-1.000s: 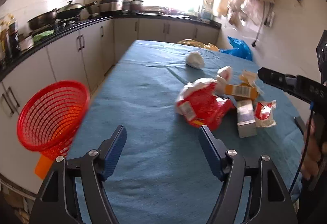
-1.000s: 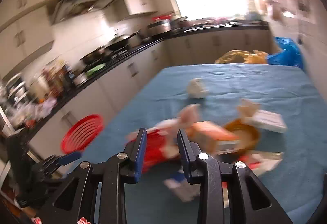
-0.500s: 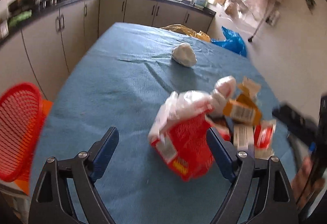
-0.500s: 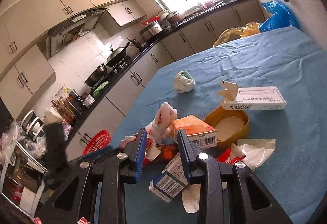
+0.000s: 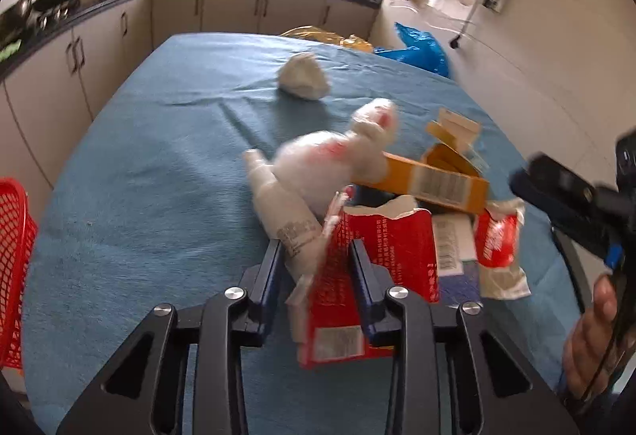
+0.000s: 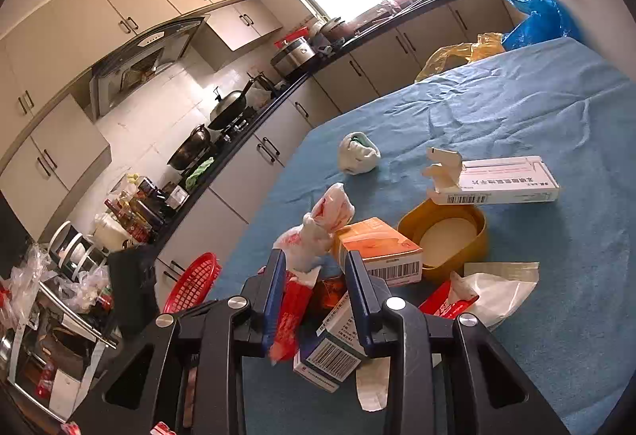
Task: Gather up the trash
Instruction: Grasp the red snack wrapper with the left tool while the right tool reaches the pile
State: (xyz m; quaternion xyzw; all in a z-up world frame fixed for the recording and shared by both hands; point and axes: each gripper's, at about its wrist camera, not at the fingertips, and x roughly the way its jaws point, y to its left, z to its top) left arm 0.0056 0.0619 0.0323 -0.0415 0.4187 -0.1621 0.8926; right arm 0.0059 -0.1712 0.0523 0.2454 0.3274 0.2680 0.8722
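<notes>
The left gripper [image 5: 316,262] is sitting low in the centre of its own view, and its jaws have just been closing – they are now standing narrow around the torn red wrapper [image 5: 357,276], which is lying between the blue pads; the picture is blurred there, so whether the pads are pressing on it is hard to tell. The wrapper is lying at the near edge of a heap of trash on the blue surface [image 5: 151,204]. Just above it in the frame a knotted white plastic bag [image 5: 334,161] is resting against an orange box [image 5: 433,180], and a crumpled white wad [image 5: 304,77] is lying apart, toward the upper middle. A red basket [image 5: 14,260] is showing at the far left edge.

In the right wrist view the right gripper [image 6: 316,290] is occupying the lower centre, its jaws standing narrow and not gripping anything – the trash heap is showing past them. A yellow bowl [image 6: 477,236] is sitting right of centre, with a long white box [image 6: 505,182] above it. A hand [image 5: 592,331] is holding the right gripper's handle at the lower right of the left view.
</notes>
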